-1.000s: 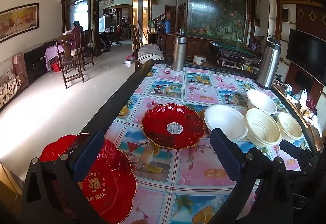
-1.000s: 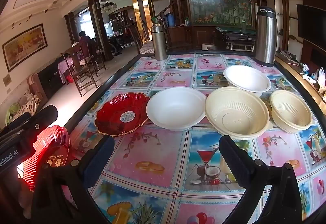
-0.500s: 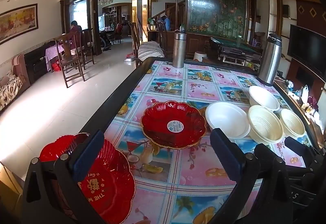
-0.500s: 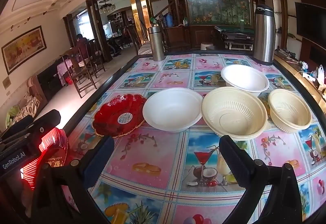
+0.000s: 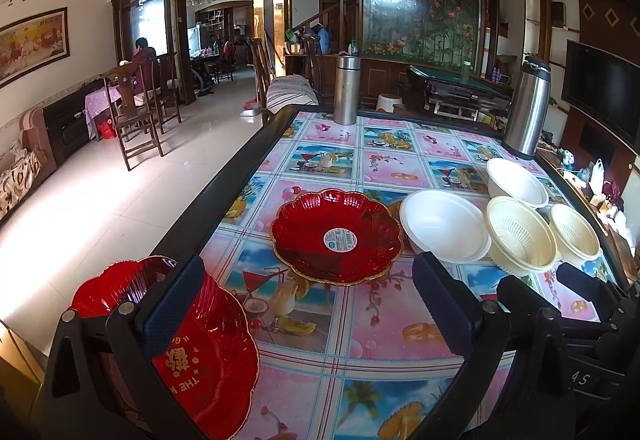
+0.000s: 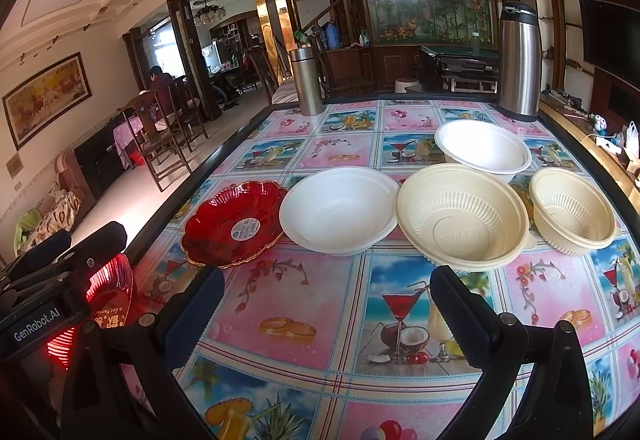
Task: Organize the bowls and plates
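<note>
My left gripper (image 5: 310, 304) is open, low over the near left of the table. A red plate with gold lettering (image 5: 200, 356) lies at the near left corner, under its left finger and partly past the table's edge. A second red plate (image 5: 336, 236) with a round sticker sits mid-table. To its right stand two white bowls (image 6: 340, 207) (image 6: 484, 147), a large cream bowl (image 6: 460, 215) and a small cream bowl (image 6: 572, 207). My right gripper (image 6: 328, 316) is open above the cloth in front of the bowls, with nothing between its fingers.
A short steel flask (image 5: 347, 89) and a tall steel jug (image 5: 528, 105) stand at the table's far end. The table has a raised black rim (image 5: 224, 183). Wooden chairs (image 5: 134, 119) and a seated person (image 5: 142, 59) are far off on the left.
The left wrist view has shifted slightly, so the dishes sit a little higher in it. No dish has moved and both grippers stay open.
</note>
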`<state>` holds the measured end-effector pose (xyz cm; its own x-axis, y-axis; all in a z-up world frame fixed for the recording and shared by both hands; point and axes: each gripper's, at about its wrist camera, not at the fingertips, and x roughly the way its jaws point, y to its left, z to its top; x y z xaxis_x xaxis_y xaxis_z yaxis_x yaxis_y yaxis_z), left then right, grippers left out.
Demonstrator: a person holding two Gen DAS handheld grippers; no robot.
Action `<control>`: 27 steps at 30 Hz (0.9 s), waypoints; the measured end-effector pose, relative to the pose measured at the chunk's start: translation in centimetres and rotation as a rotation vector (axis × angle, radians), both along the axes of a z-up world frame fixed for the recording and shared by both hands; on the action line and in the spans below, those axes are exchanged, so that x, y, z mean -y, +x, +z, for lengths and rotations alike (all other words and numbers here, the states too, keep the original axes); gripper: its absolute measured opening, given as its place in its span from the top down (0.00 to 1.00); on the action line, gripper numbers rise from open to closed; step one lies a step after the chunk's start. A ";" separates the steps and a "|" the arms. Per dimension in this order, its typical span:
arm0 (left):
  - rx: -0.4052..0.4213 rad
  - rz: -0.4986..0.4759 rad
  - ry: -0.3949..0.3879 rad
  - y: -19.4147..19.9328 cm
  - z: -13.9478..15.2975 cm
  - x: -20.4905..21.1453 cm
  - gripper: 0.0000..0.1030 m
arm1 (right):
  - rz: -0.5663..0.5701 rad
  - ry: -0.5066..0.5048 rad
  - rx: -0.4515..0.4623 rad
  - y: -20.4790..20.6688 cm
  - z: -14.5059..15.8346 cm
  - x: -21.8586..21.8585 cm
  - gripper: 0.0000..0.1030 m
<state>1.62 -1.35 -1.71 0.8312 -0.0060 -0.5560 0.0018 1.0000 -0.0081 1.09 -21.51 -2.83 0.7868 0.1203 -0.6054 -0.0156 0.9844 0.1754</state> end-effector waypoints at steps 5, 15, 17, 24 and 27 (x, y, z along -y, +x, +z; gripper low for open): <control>-0.004 -0.007 0.003 -0.2 -0.2 0.1 0.00 | 0.000 0.012 -0.004 -0.1 -0.1 0.1 0.00; -0.006 -0.014 0.001 -0.3 -0.2 0.1 0.00 | 0.001 0.017 -0.006 -0.3 -0.2 0.1 0.00; -0.006 -0.014 0.002 -0.4 -0.2 0.1 0.00 | 0.000 0.022 -0.006 -0.5 -0.2 0.1 0.00; -0.005 -0.019 0.006 -0.8 -0.2 0.3 0.00 | -0.001 0.024 -0.006 -0.6 -0.2 0.2 0.00; -0.006 -0.021 0.013 -0.9 -0.2 0.5 0.00 | -0.002 0.027 -0.004 -0.7 -0.1 0.3 0.00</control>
